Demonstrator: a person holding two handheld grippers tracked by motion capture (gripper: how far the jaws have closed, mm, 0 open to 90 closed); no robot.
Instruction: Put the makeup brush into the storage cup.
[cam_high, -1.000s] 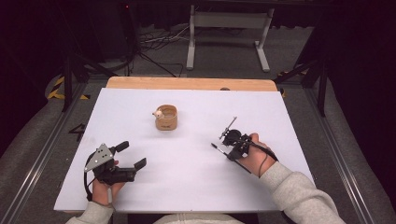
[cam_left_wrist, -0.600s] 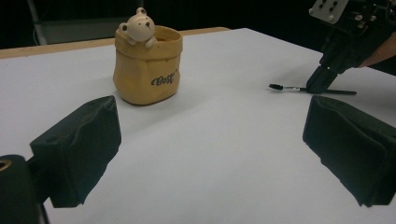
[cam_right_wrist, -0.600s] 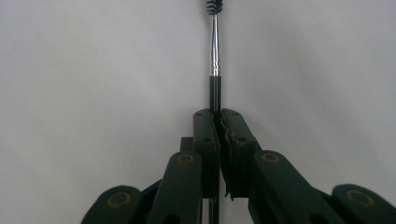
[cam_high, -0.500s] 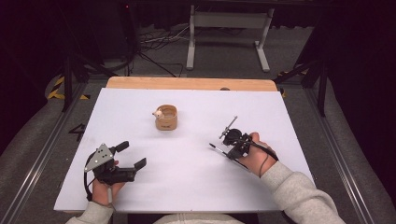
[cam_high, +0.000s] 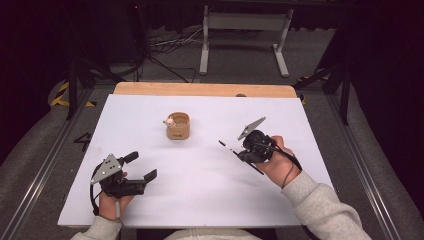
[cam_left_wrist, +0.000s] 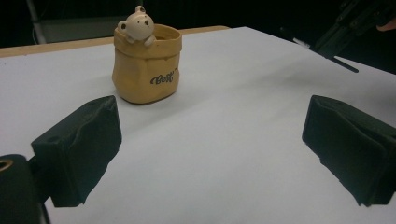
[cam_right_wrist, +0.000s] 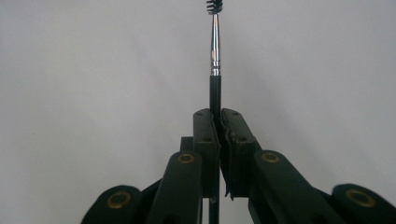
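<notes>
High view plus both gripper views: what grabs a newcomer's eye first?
Likely the tan bag-shaped pot with a small bear figure peeking over its rim, standing alone toward the far middle of the white table. Next, the right gripper, shut on a thin black brush whose bristled tip points away from the hand. The left gripper rests near the front left, jaws wide apart.

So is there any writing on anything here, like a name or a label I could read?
"Bear" or similar, in dark cursive script on the front of the yellow bear pot; the letters are slightly blurred in the left gripper view, so the exact spelling is uncertain.
In the high view the same pot is too small for its script to be read.
No writing shows on the brush held in the right tongs, the left tongs or the white table.
</notes>
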